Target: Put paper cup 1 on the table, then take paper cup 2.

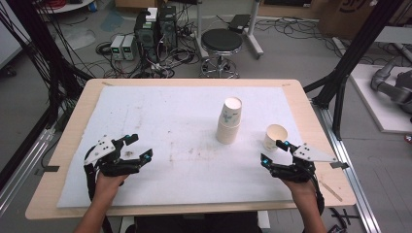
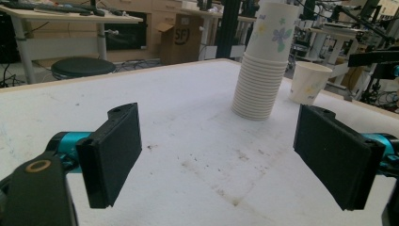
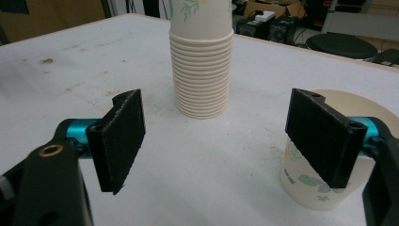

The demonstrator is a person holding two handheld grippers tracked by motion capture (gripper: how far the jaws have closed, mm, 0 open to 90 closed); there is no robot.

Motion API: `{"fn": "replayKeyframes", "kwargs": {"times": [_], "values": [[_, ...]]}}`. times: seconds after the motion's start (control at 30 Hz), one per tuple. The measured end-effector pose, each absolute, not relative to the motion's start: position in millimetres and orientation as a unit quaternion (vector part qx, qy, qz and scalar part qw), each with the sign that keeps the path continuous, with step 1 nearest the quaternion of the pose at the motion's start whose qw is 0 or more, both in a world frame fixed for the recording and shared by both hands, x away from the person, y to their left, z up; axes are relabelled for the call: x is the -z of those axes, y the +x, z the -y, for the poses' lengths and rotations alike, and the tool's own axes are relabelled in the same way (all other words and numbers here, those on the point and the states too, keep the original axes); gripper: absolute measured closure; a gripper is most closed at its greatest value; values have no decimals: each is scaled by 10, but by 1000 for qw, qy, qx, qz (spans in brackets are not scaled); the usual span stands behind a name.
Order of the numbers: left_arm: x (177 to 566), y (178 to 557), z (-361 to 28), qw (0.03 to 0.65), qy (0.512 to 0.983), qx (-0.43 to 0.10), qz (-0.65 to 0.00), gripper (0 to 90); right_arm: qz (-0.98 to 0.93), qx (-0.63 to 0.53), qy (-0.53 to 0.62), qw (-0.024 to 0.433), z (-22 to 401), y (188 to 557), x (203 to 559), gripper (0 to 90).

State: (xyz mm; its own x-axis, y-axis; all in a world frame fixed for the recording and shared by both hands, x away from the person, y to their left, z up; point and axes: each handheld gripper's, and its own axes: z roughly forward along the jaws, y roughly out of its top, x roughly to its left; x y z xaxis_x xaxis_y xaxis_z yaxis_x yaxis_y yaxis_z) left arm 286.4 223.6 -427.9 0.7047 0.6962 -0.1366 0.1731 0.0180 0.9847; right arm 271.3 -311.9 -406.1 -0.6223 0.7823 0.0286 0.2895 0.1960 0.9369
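Note:
A stack of paper cups [image 1: 230,120] stands upright on the white mat, right of centre; it rises ahead in the left gripper view [image 2: 265,61] and in the right gripper view [image 3: 202,61]. A single paper cup [image 1: 274,137] stands to its right, close in front of my right gripper [image 1: 273,152]. That gripper is open; the single cup [image 3: 324,186] sits just behind its right-hand jaw, outside the gap. My left gripper [image 1: 139,146] rests open over the mat at the near left, nothing between its jaws [image 2: 219,155]. The single cup [image 2: 308,82] is far off there.
The white mat [image 1: 170,116] covers a wooden table [image 1: 73,121]. A black stool [image 1: 221,46], computers and tangled cables sit on the floor beyond the far edge. Black frame posts stand at both sides of the table.

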Motion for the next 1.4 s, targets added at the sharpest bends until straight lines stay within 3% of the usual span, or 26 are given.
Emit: {"fn": "replayKeyframes", "kwargs": {"times": [0.8,1.4], "values": [[4303,2851,-2242,631,676,-198,-325,157,-738,-529,350,231,3069,2724,3987,211],[4303,2849,-2192,629,682,-191,-320,158,-747,-520,353,215,2838,3062,3715,202]]}}
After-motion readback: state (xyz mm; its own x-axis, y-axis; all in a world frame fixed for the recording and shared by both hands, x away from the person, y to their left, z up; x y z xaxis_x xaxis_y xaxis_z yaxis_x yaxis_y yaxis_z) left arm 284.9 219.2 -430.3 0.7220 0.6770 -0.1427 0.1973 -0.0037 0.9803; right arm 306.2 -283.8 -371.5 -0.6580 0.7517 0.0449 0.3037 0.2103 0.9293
